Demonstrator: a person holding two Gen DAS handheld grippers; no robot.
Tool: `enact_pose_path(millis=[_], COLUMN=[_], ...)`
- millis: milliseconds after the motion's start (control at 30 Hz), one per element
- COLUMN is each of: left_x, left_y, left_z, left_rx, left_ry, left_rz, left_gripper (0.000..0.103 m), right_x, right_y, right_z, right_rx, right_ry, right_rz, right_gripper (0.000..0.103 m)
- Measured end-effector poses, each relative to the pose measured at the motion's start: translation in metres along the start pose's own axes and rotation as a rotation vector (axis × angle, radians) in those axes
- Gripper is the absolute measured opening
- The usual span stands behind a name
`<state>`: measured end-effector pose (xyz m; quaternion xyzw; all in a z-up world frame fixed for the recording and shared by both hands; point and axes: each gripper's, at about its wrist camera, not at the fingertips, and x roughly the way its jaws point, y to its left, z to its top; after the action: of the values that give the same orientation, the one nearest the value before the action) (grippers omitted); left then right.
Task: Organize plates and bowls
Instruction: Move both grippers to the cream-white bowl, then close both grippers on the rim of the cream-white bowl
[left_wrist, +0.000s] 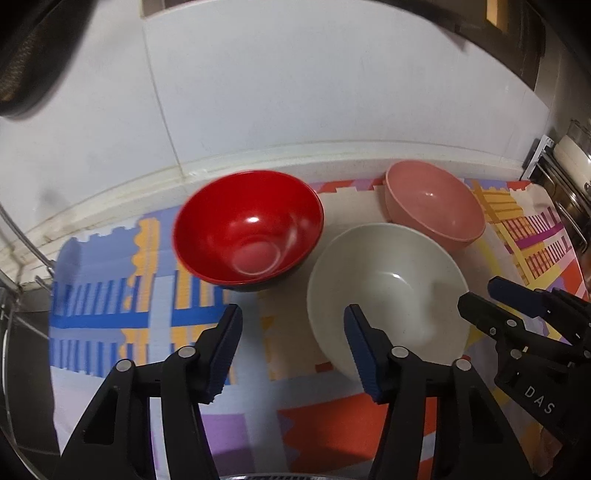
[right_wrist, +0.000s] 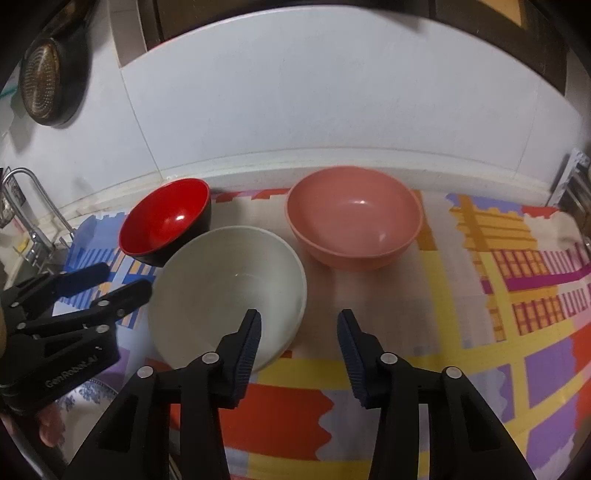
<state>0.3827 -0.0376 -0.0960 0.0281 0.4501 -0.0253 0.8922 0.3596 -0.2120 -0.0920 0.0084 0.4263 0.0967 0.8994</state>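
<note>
Both tools, left (left_wrist: 291, 347) and right (right_wrist: 299, 350), parted and empty; patterned plate (right_wrist: 94, 397) mostly hidden.

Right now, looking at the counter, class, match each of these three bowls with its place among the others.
Column one:
1. red bowl
2. white bowl
3. pink bowl

Column two:
A. nearest the grippers, in front of the other two
B. back row, on the side toward the tap
C. back row, on the side away from the tap

Pairs: 1-B, 2-A, 3-C
</note>
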Motion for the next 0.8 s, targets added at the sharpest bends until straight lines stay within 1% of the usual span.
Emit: enact_pose_path(millis=[67,300,367,400,467,533,600,800], left_x=[0.009,0.029,0.033,0.035,0.037,0.038,0.038,0.03], left_y=[-0.001,-0.004,-0.005,-0.006,-0.007,-0.01,-0.012,-0.016], left_z=[0.001,0.002,0.002,0.002,0.002,0.003,0.004,0.005], left_rx=[-0.005,-0.02,-0.016,-0.014,-0.011,-0.004,0.001,-0.027], left_ry=[0.017,0.068,0.084,0.091,0.092,0.092,0.089,0.078], left_rz=[-0.013,-0.028,-0.035,-0.037,-0.044,-0.051,-0.037,-0.047], left_gripper=[0.049,0.036,0.026,0.024,0.019,0.013,0.012,0.012], right_x=[0.007,0.023,0.026,0.027,0.029,0.03,0.03,0.029], right_y=[-0.002,-0.004,-0.003,-0.003,-0.003,-0.003,-0.002,-0.003], right_z=[0.001,0.001,0.001,0.001,0.001,0.001,0.001,0.0], right_rx=[0.011,0.016,0.015,0.013,0.01,0.012,0.011,0.023], right_ry=[0.015,0.051,0.058,0.061,0.064,0.066,0.064,0.068], right_rz=[0.008,0.02,0.025,0.024,0.022,0.032,0.039,0.03], right_gripper=[0.039,0.032,0.029,0.027,0.02,0.018,0.014,0.014])
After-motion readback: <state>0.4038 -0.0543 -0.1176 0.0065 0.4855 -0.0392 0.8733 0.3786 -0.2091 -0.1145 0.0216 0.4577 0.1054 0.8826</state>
